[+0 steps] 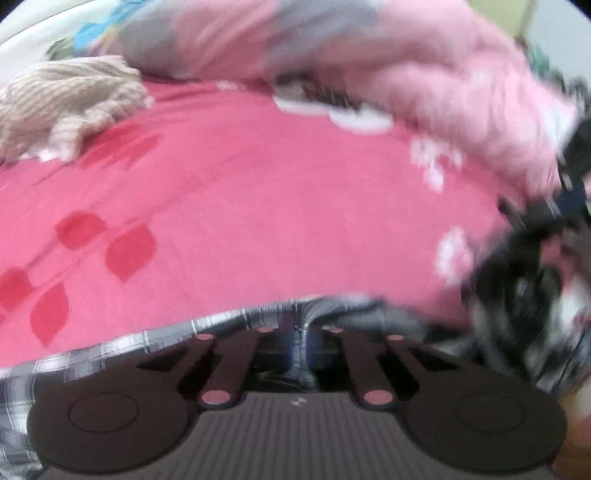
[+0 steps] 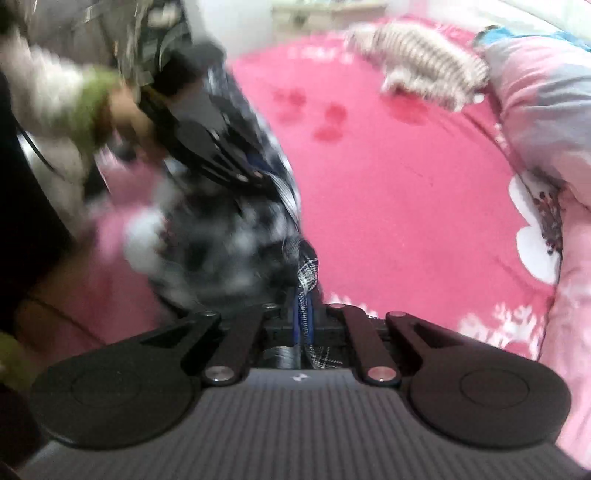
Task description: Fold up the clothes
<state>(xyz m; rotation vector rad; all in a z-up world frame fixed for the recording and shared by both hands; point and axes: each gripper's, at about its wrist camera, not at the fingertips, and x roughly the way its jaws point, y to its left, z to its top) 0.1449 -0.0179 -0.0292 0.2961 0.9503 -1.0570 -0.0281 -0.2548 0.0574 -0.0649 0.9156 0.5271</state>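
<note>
A bed (image 2: 406, 192) covered with a deep pink sheet printed with red leaf shapes and white flowers fills the room ahead of both tools. A bunched pale pink and grey quilt (image 1: 369, 48) lies along its far side. Beyond the bed stands pale, blurred furniture (image 2: 325, 18). The light is soft and even.

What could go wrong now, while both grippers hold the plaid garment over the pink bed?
1. The right gripper pinches only a thin edge of the plaid garment, and so does the left gripper, so the cloth may slip out during a pull.
2. Between the grippers the garment hangs bunched, not flat, so a fold may trap creases.
3. The beige knitted piece and the pink quilt lie close by; a wide sweep could drag them.
</note>
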